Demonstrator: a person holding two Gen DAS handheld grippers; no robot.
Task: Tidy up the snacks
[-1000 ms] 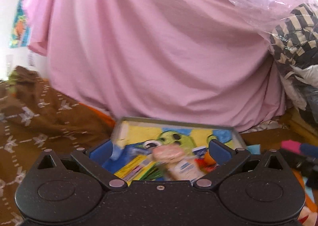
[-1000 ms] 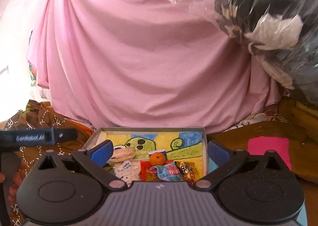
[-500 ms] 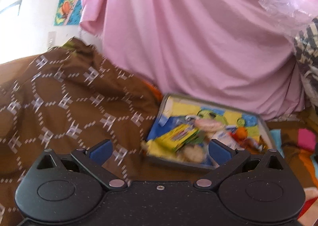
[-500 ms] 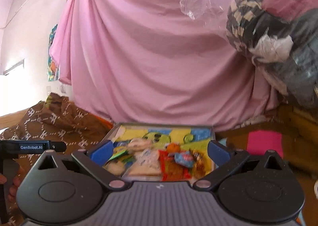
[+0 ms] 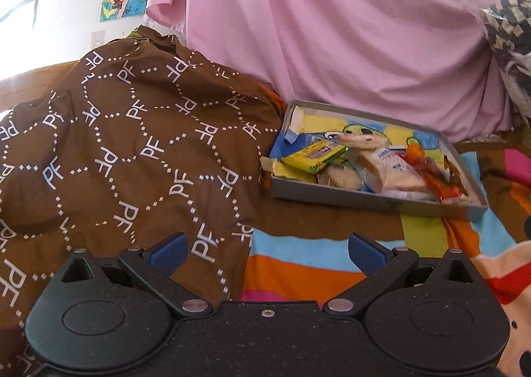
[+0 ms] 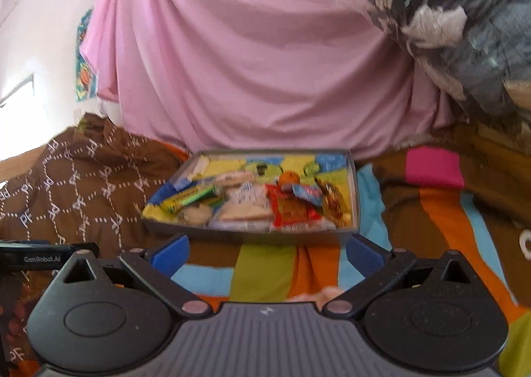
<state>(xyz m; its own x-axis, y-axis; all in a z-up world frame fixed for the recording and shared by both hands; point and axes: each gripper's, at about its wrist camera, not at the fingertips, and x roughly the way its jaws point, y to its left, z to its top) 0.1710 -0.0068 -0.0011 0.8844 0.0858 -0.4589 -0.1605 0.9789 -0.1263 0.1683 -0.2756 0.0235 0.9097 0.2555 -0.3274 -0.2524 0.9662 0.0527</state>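
1. Two sets of tongs show, each with blue pads spread wide and nothing between them: the left tongs [image 5: 265, 252] hang over the seam where a brown patterned cloth [image 5: 132, 151] meets a striped bedspread [image 5: 298, 264], and the right tongs [image 6: 265, 252] hang over the bedspread [image 6: 265, 264] just short of the tray's near wall.
2. On the bedspread lies a shallow grey tray [image 6: 252, 233] holding the snacks, its far side close to a hanging pink sheet [image 6: 249, 62] and its left side next to the brown cloth [image 6: 83, 178].
3. In the right wrist view the tray's long axis runs left to right; in the left wrist view the tray [image 5: 365, 199] sits off to the right and is skewed, its near wall slanting down toward the right.
4. A yellow-green packet [image 5: 313, 155] lies in the tray's left part, long axis tilted up toward the right; the same packet [image 6: 189, 198] is blurred in the right wrist view.
5. A small orange fruit [image 6: 288, 178] sits mid-tray toward the far side, with a red wrapper [image 6: 292, 211] in front of it and a pale packet [image 6: 245, 208] to its left.
6. Motion blur smears the printing, so no label can be read, and the packets overlap, hiding parts of those beneath.
7. At the right edge a bundle in clear plastic [image 6: 464, 22] is cut off by the frame.
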